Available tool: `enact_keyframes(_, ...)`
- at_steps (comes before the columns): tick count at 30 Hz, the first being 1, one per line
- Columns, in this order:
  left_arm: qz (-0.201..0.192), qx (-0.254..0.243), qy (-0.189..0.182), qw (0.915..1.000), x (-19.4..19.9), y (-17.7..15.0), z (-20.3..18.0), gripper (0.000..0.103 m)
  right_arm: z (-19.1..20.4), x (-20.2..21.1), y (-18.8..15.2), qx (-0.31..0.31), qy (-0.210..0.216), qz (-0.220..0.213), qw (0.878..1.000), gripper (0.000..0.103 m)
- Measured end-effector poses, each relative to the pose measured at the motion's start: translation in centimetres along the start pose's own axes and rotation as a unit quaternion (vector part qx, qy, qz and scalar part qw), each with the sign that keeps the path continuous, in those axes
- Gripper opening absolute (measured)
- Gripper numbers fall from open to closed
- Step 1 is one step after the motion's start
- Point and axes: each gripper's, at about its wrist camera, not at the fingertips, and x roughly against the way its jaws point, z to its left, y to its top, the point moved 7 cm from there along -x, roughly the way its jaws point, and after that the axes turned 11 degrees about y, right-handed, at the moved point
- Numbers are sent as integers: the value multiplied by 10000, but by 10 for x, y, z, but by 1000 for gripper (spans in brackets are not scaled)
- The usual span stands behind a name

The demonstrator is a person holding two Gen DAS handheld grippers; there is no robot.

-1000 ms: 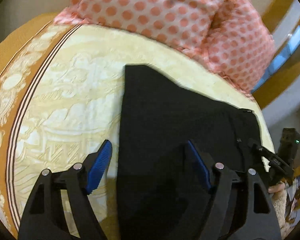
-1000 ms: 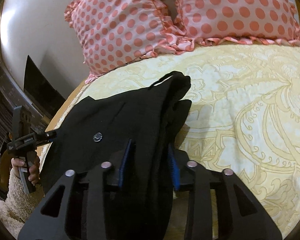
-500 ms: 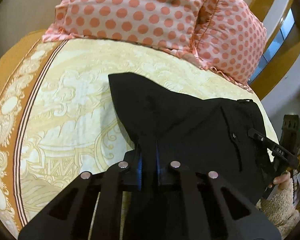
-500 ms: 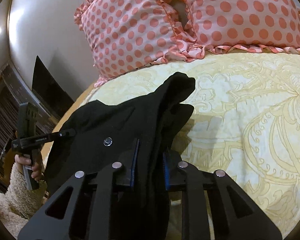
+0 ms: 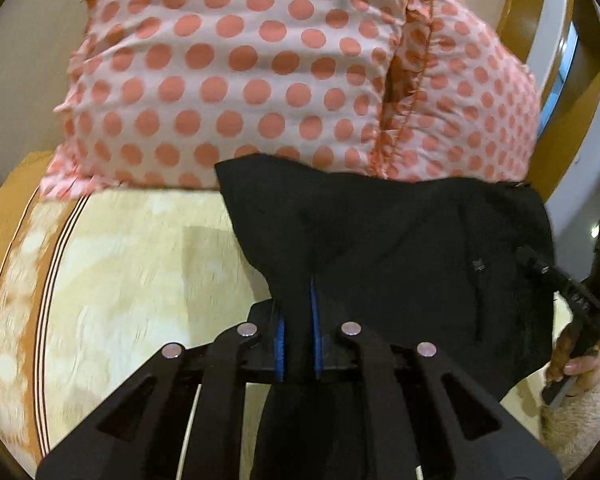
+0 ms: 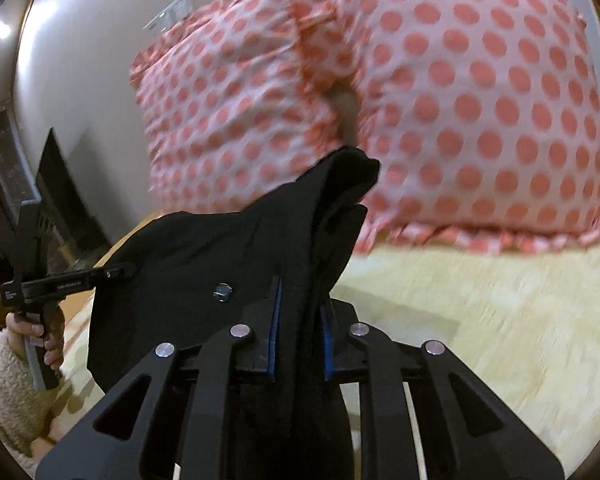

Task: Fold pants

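My left gripper [image 5: 296, 312] is pinched on the pants [image 5: 400, 248], blue pads pressed together on a black fold at lower centre of the left view. My right gripper [image 6: 299, 316] also clamps the pants [image 6: 204, 256], a thicker bunch between its pads at lower centre of the right view. The cloth is lifted off the bed [image 5: 132, 264] and hangs between the two grippers, its top edge reaching up over the pillows [image 5: 260, 72]. A metal button [image 6: 222, 292] shows left of the right pads. No containers in either view. In the left view the other gripper sits at the right edge, its tips buried in cloth, hand cut off by the frame. In the right view the other gripper is at the left edge, tips hidden behind the pants. Below both sets of pads the cloth drops out of sight behind the gripper bodies. Bed pattern is motion-blurred; pillows [image 6: 460, 100] fill the upper frame.
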Motion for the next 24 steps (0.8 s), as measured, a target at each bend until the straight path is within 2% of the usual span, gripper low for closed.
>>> enact_keyframes(1,70,-26,37,10000,-11,3,-1,10,-7,-6,-1,-83,-36,82,9999,16)
enact_keyframes(4,674,60,131,9976,-50,-8,2,12,-40,-42,-27,-565,-415,798,9943,16)
enact_keyframes(5,810,89,185,9965,-59,-13,4,13,-46,-48,-33,-646,-518,891,9926,16)
enact_keyframes(7,891,38,371,9953,-71,-21,8,23,-52,-51,-37,-851,-486,837,9917,18)
enact_keyframes(8,819,37,420,9957,-73,-22,10,25,-55,-52,-37,-972,-498,810,9907,19)
enact_keyframes(10,785,-31,502,9956,-73,-22,9,27,-56,-54,-39,-948,-775,884,9885,27)
enact_keyframes(12,683,-117,650,9955,-66,-21,7,31,-56,-48,-41,-847,-1102,933,9859,51)
enact_keyframes(14,373,-255,875,9951,-47,-20,6,35,-55,-31,-37,-753,-1371,757,9848,60)
enact_keyframes(16,-14,-407,967,9945,-23,-20,2,58,-52,-2,-29,-607,-1788,295,9816,61)
enact_keyframes(17,-251,-490,897,9944,-6,-21,-4,65,-44,13,-24,-485,-1779,28,9829,61)
enact_keyframes(18,-386,-539,760,9949,7,-22,-11,76,-34,19,-24,-389,-1612,-58,9861,61)
enact_keyframes(19,-464,-579,555,9957,17,-26,-18,79,-23,20,-25,-277,-1394,-33,9898,61)
enact_keyframes(20,-445,-663,218,9966,25,-32,-30,79,-7,17,-29,-102,-1172,104,9930,61)
enact_keyframes(22,-210,-808,-198,9963,28,-46,-50,85,15,8,-42,212,-929,427,9945,61)
enact_keyframes(24,88,-826,-363,9959,19,-56,-60,86,26,-9,-60,432,-868,926,9910,61)
